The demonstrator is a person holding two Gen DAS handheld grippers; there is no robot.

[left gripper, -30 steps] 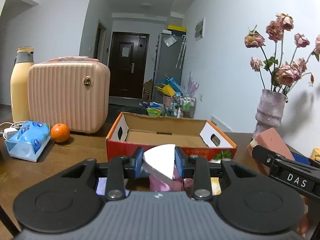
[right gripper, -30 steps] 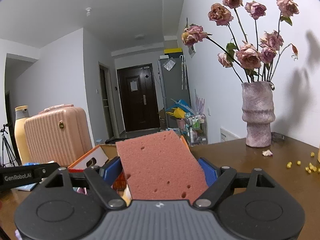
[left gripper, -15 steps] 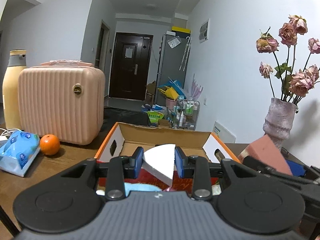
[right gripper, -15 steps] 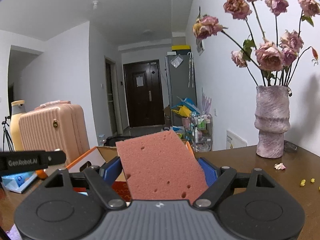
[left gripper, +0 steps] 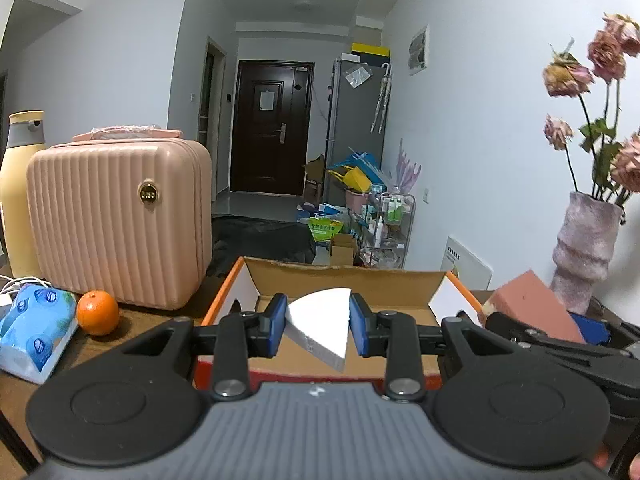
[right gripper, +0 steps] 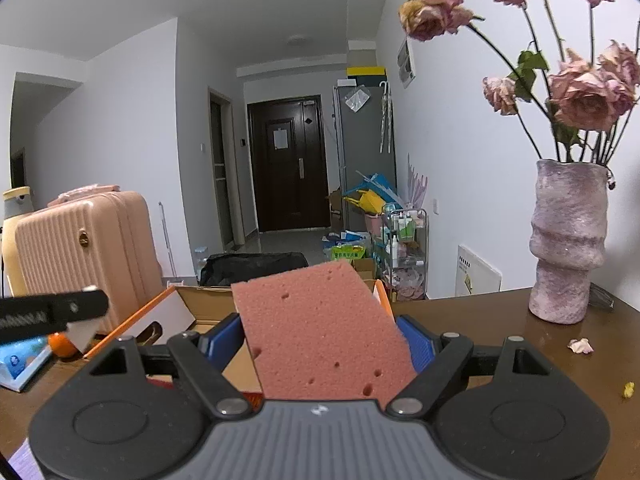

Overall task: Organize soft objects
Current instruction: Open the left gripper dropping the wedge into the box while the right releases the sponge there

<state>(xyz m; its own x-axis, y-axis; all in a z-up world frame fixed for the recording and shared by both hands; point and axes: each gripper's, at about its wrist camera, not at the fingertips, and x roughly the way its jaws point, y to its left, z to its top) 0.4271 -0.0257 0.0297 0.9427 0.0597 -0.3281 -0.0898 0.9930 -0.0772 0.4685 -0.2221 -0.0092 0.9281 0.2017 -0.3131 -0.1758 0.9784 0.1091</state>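
My left gripper [left gripper: 318, 330] is shut on a white wedge of foam [left gripper: 322, 322] and holds it over the near edge of an open orange cardboard box [left gripper: 340, 280]. My right gripper [right gripper: 320, 344] is shut on a pink sponge [right gripper: 320, 332], held just right of the box [right gripper: 188, 312]. The sponge and right gripper also show at the right of the left wrist view [left gripper: 532, 304]. The box floor is mostly hidden behind the grippers.
A pink ribbed case [left gripper: 116, 220], a yellow bottle [left gripper: 18, 184], an orange [left gripper: 98, 312] and a blue tissue pack [left gripper: 36, 330] stand left of the box. A vase of dried roses [right gripper: 566, 240] stands on the brown table at the right, with petals scattered nearby.
Both grippers have risen and moved forward toward the box, still holding their pieces. The box now sits closer and lower in both views.
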